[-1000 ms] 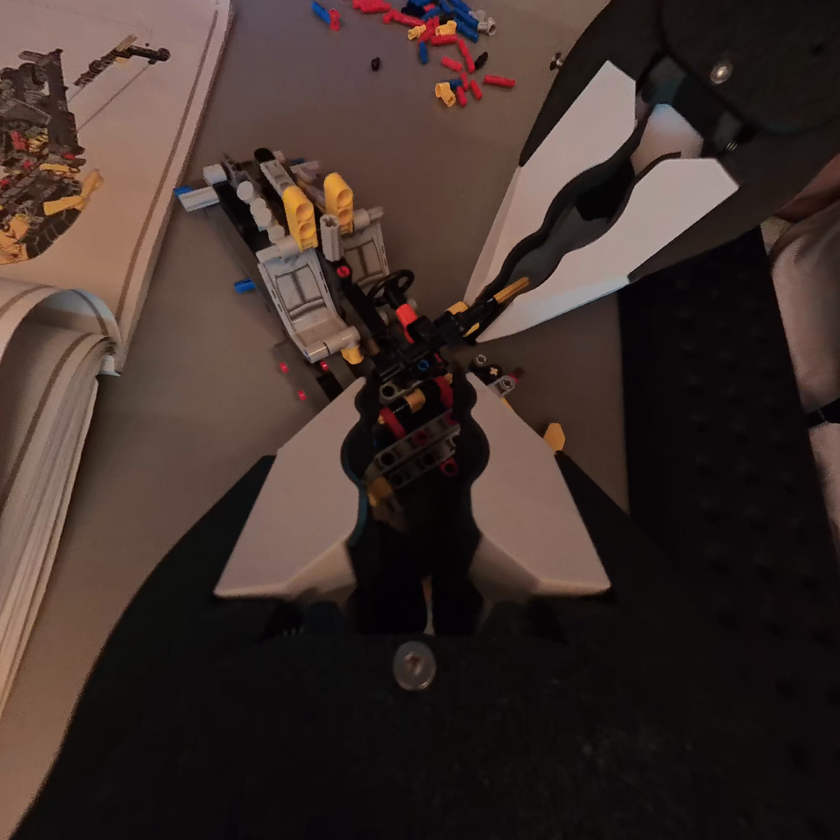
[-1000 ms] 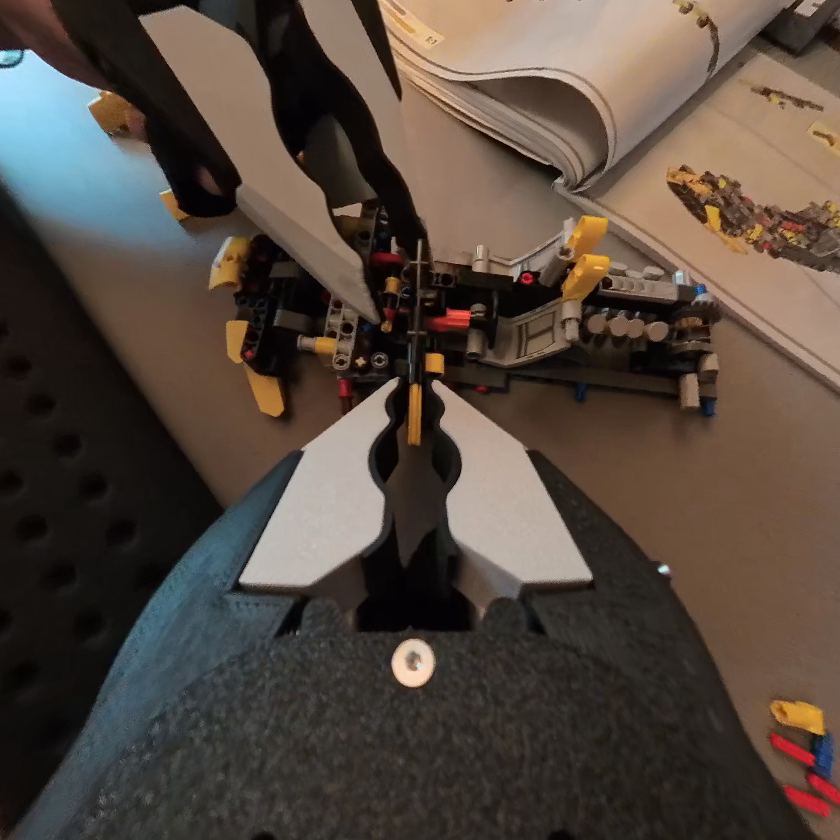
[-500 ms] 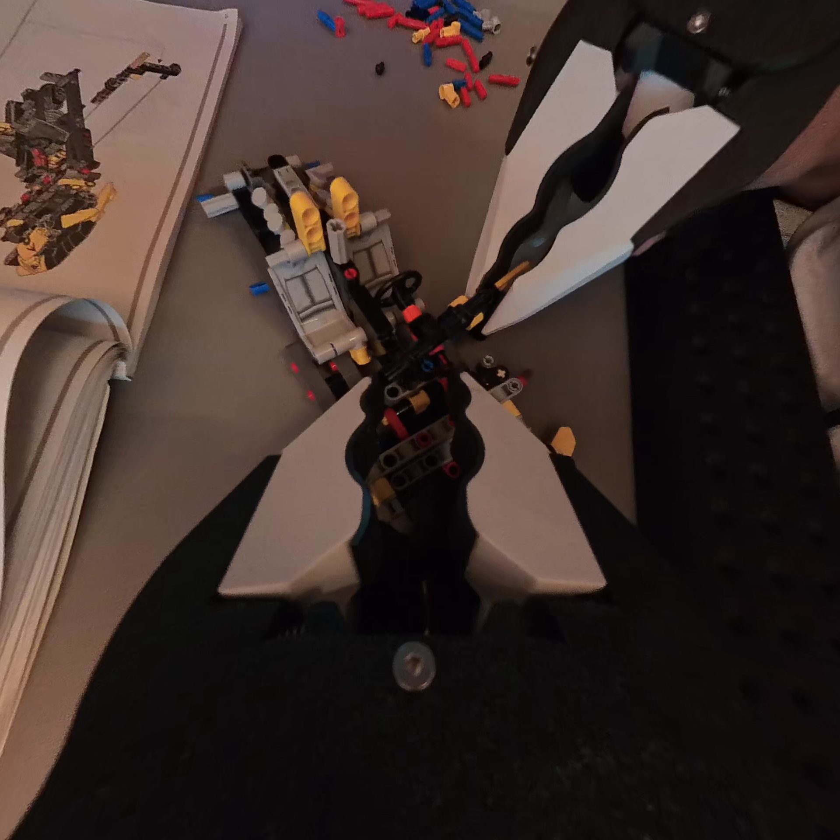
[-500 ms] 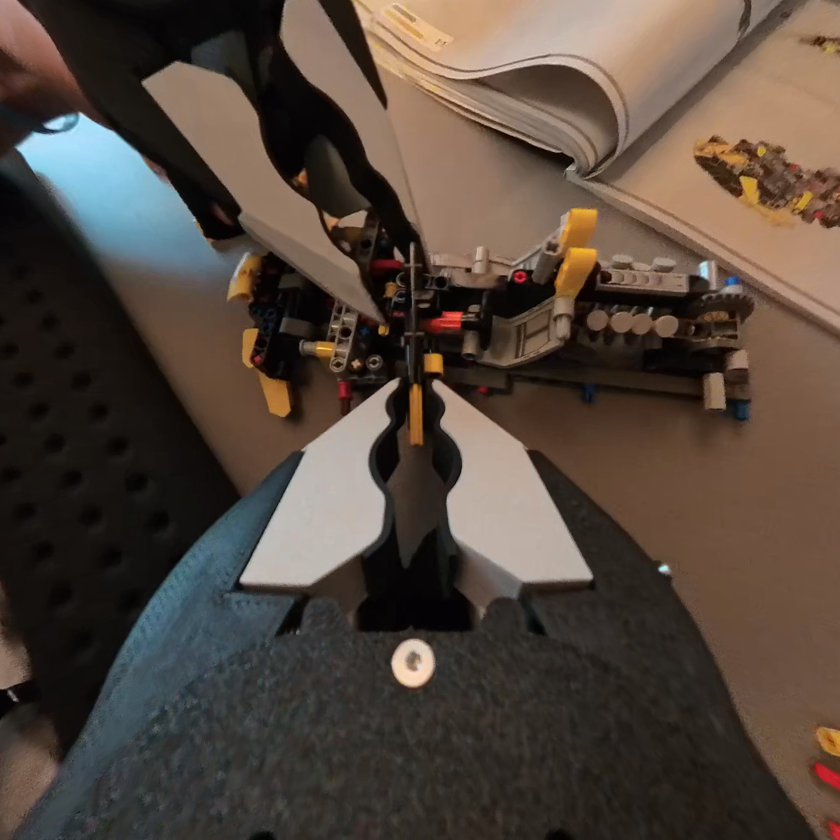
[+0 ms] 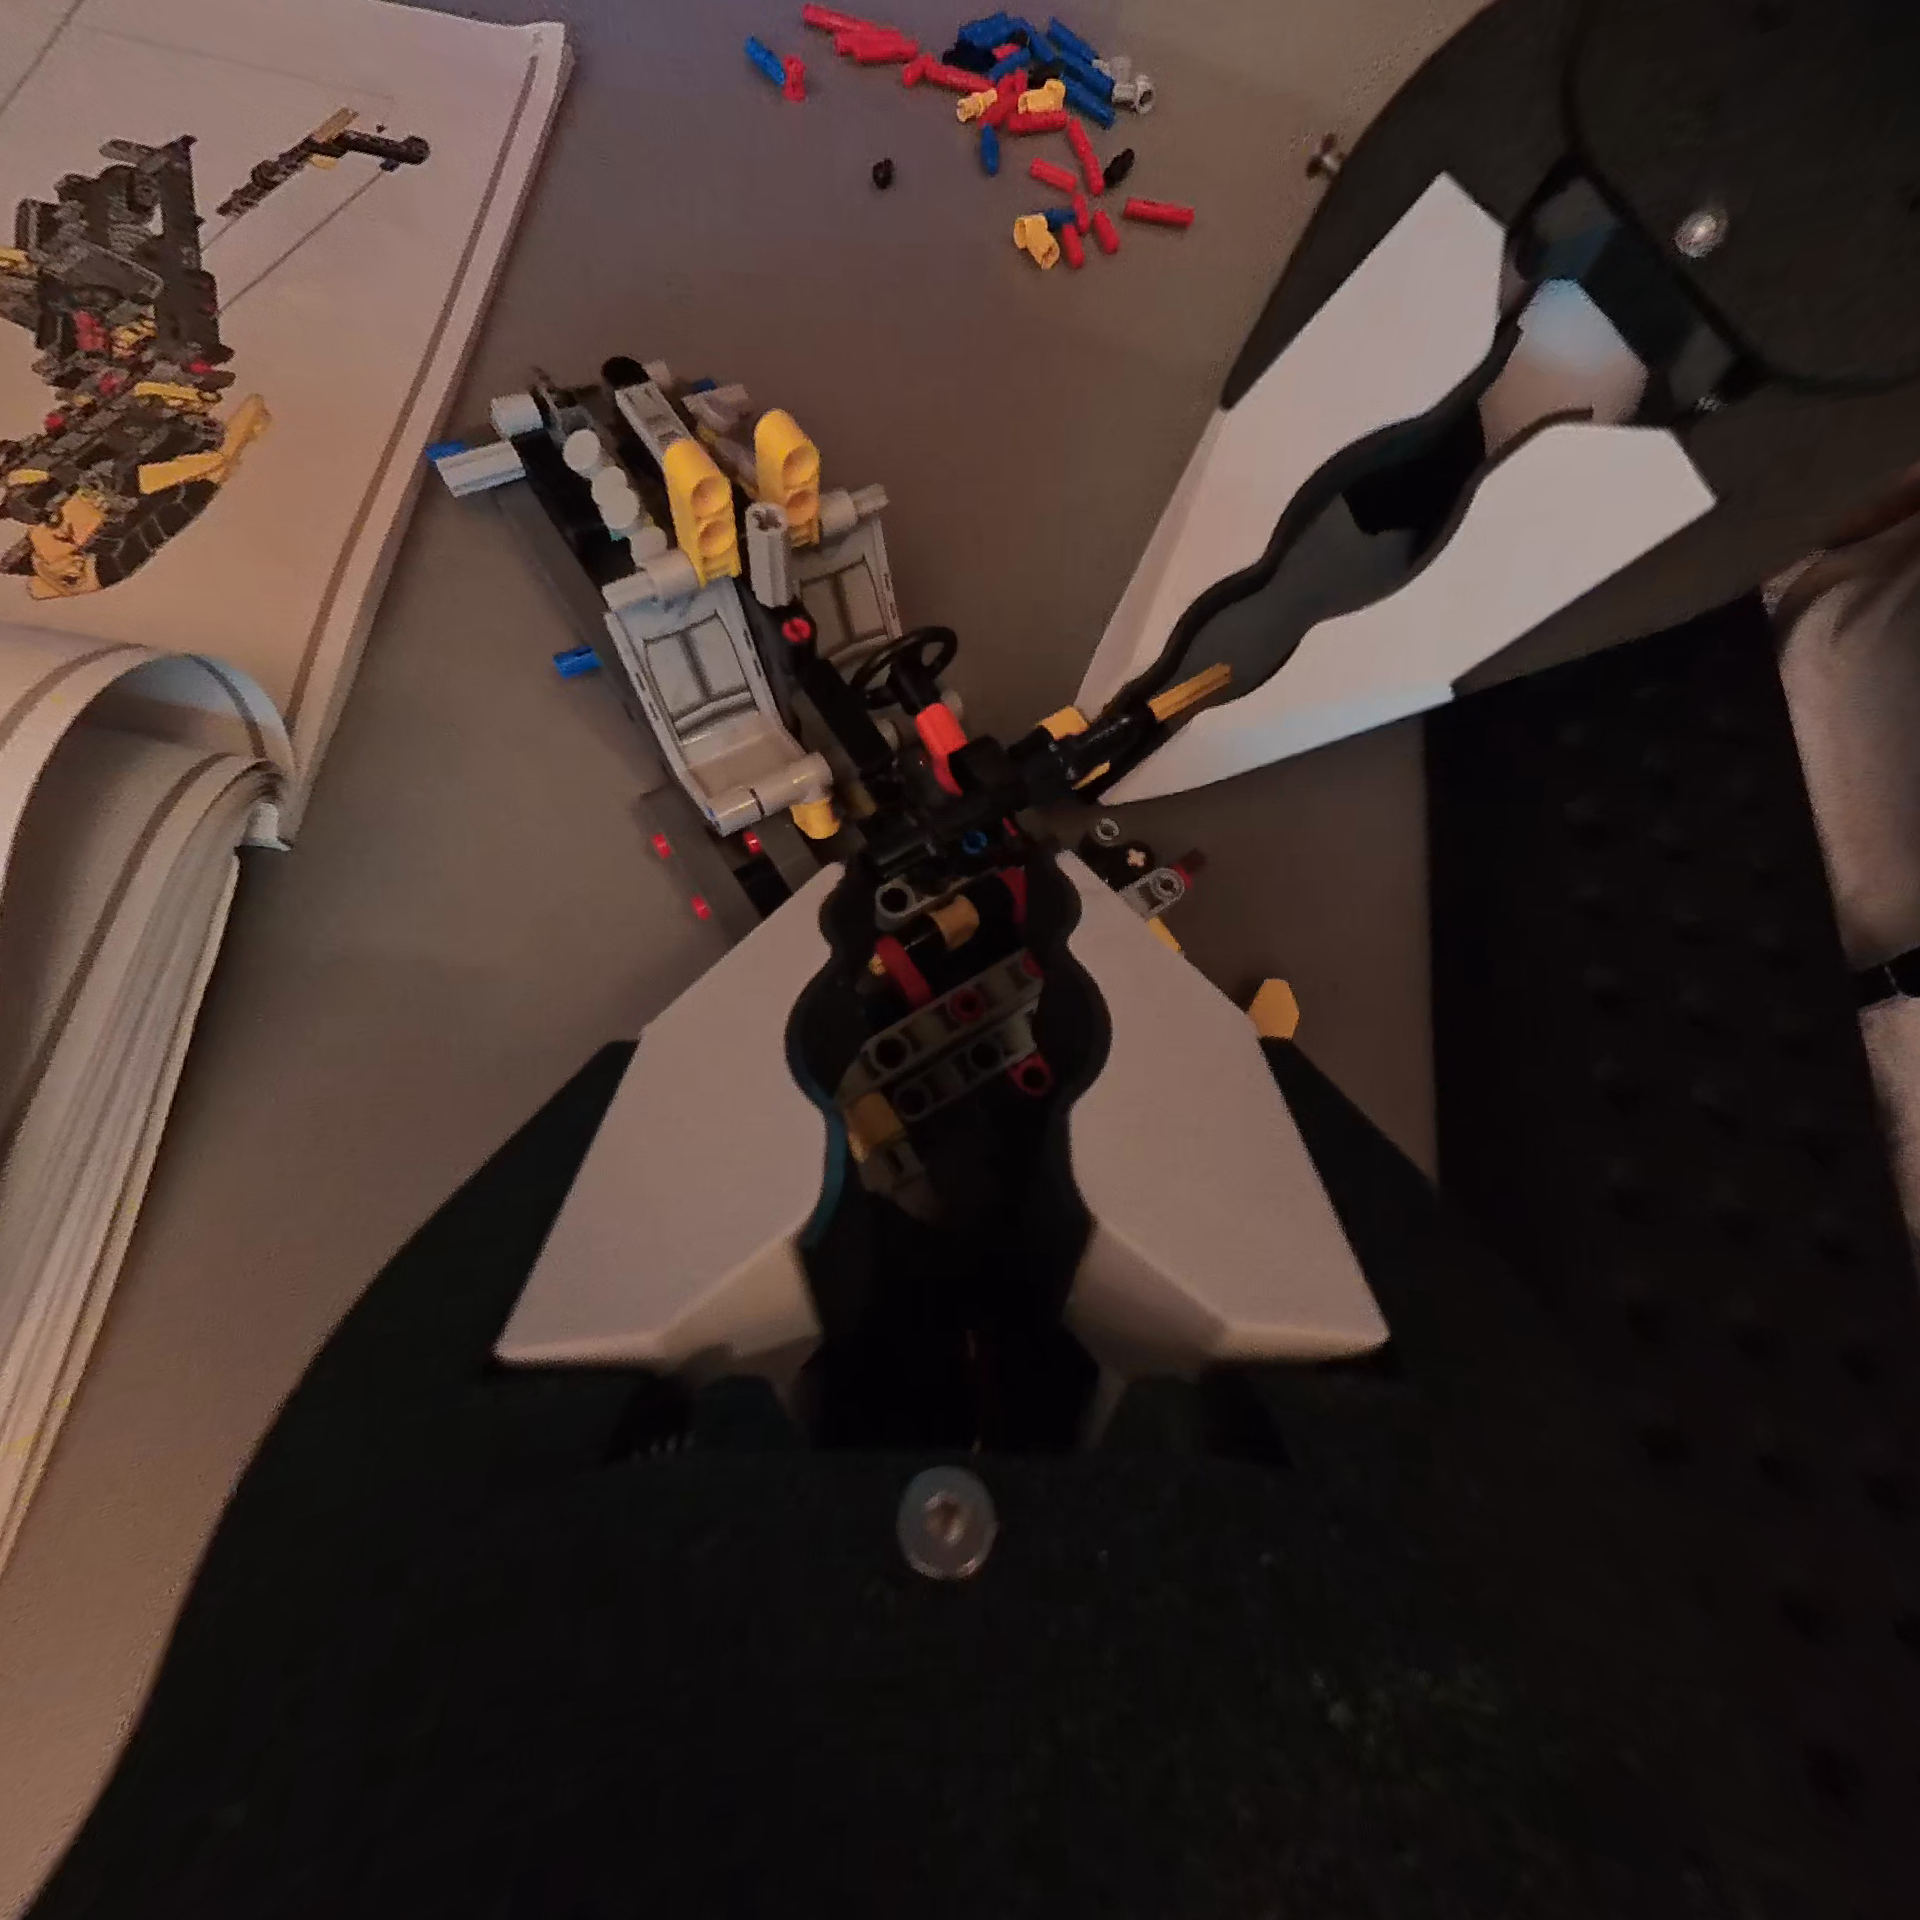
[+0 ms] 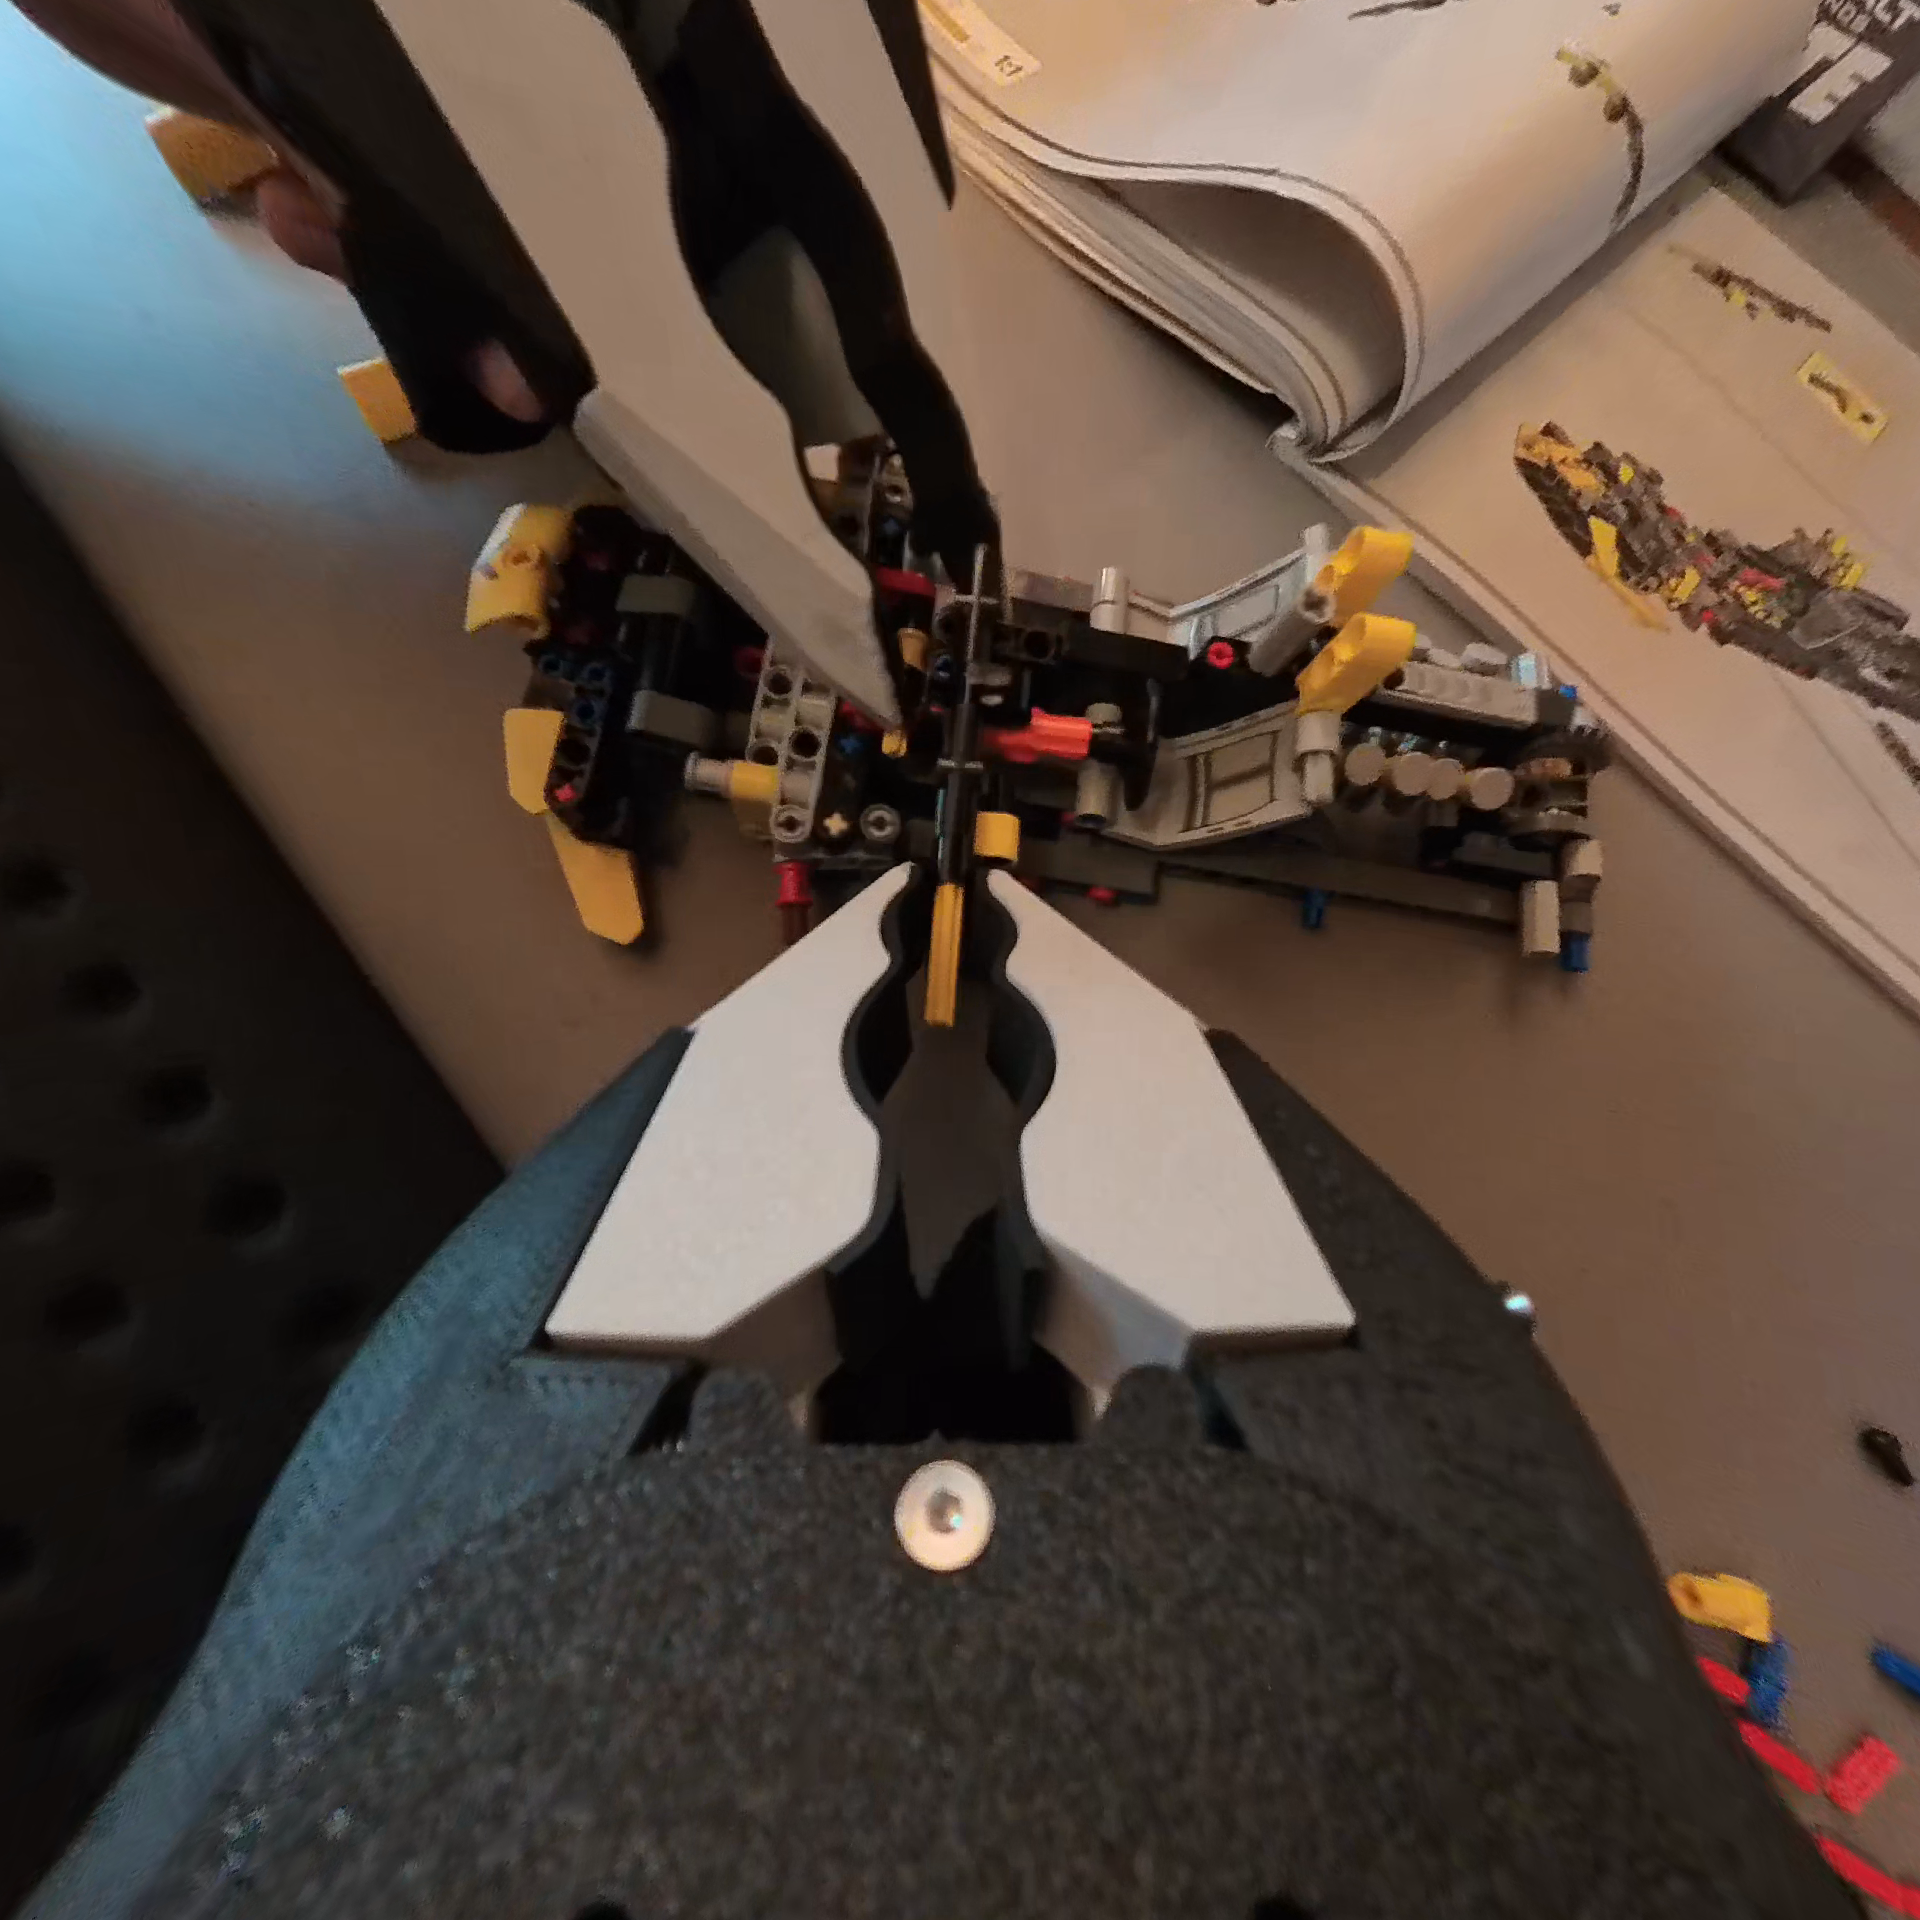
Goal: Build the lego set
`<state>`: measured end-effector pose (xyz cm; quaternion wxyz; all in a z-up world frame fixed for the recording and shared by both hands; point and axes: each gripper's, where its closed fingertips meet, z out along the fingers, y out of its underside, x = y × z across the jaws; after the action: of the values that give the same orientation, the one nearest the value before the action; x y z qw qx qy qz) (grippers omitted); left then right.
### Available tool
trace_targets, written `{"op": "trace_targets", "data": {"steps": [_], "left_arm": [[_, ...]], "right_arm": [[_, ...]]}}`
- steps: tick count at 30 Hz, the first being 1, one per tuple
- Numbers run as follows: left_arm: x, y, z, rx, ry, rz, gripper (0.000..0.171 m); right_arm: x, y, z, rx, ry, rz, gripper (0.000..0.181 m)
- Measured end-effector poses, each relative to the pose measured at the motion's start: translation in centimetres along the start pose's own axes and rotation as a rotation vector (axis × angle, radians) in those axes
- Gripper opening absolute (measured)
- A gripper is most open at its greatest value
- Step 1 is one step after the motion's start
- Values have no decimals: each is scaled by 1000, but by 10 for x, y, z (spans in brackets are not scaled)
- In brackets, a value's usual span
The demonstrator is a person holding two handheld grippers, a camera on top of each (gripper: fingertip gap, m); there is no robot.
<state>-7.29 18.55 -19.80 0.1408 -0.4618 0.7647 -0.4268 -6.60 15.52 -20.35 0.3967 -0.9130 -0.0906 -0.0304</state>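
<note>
Dim, warm light falls across a grey-brown bench where a half-built Lego vehicle chassis lies flat beside an open instruction book. Two hand-held grippers meet at its middle. From the front end, the left gripper has its jaws pinching the dark frame of beams and red pins. The right gripper comes in from the side, its jaws pressed together on a yellow axle joined to a thin black rod that runs crosswise into the chassis, next to a small yellow bush.

The step in hand appears to be seating this axle assembly through the frame. To do it well, the left gripper should likely hold the chassis steady against the bench while the right one pushes straight along the rod's own line; any sideways lean risks bending the rod or prising neighbouring pins loose. The grip sits near the axle's outer end, so a gentle, level push looks wiser than a hard one.

Only the left wrist view shows the scatter of loose red, blue and yellow pins at the far side of the bench, the two grey seats from above, and the black steering wheel. Only the right wrist view gives the chassis in full profile, with yellow fender pieces at one end and a row of grey cylinders near the other, and it shows fingers of the person wrapped around the left gripper's body.
</note>
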Motion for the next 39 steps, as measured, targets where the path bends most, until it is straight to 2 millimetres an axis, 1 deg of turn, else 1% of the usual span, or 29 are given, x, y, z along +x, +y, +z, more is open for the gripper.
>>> {"op": "trace_targets", "data": {"steps": [4, 10, 13, 18, 25, 28, 31, 36, 39], "left_arm": [[0, 0, 0, 6, -1, 0, 25], [1, 0, -1, 15, 10, -4, 25], [2, -1, -2, 24, 26, -17, 25], [3, -1, -2, 26, 44, -15, 24], [3, -1, -2, 27, 44, -9, 23], [3, -2, -1, 30, 44, -10, 22], [3, -2, -1, 28, 33, -3, 22], [3, -2, -1, 31, 24, 7, 21], [0, -1, -2, 18, -13, 37, 26]], "right_arm": [[-1, 0, 0, 6, 42, -13, 7], [-2, 0, -1, 17, 41, -8, 7], [-2, 0, -1, 24, 27, -25, 7], [-3, 1, 0, 34, -23, 26, 7], [-1, 0, 0, 75, -69, 11, 7], [0, 10, 6, 21, -74, 0, 7], [0, 6, 5, 38, -42, -35, 7], [-1, 8, 6, 29, -41, -41, 6], [0, 7, 6, 31, -48, -29, 6]]}}
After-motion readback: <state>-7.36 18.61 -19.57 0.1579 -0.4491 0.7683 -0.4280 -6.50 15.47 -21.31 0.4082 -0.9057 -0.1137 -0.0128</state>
